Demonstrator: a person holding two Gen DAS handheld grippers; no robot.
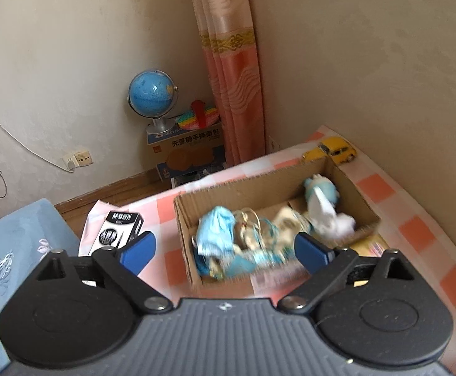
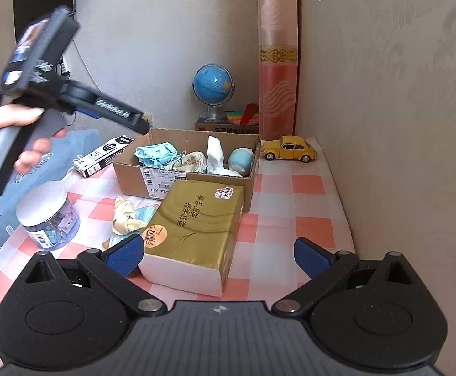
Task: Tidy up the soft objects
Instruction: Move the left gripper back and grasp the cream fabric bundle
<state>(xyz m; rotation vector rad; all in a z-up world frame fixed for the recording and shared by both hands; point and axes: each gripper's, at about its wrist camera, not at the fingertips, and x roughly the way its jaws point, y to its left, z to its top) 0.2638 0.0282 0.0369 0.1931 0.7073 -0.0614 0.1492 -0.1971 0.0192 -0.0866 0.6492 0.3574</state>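
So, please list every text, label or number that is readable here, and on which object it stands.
"无蔗糖手撕面包": the cardboard carton under the globe.
"柔韧亲肤 亲护全家", "清风": gold tissue pack.
"4": sticker on that pack.
"34 A77": shipping label on the cardboard box, rest too small.
Black-and-white box, jar label: too blurred.

Matt, rough corrugated cardboard for the box (image 2: 184, 169); thin non-woven cloth for the crumpled blue masks (image 2: 155, 154). Glossy gold plastic wrap on the tissue pack (image 2: 196, 225), clear smooth plastic for the white-lidded jar (image 2: 47, 216), shiny painted metal on the yellow toy car (image 2: 290, 148). Soft checked cloth (image 2: 290, 219) over the desk.
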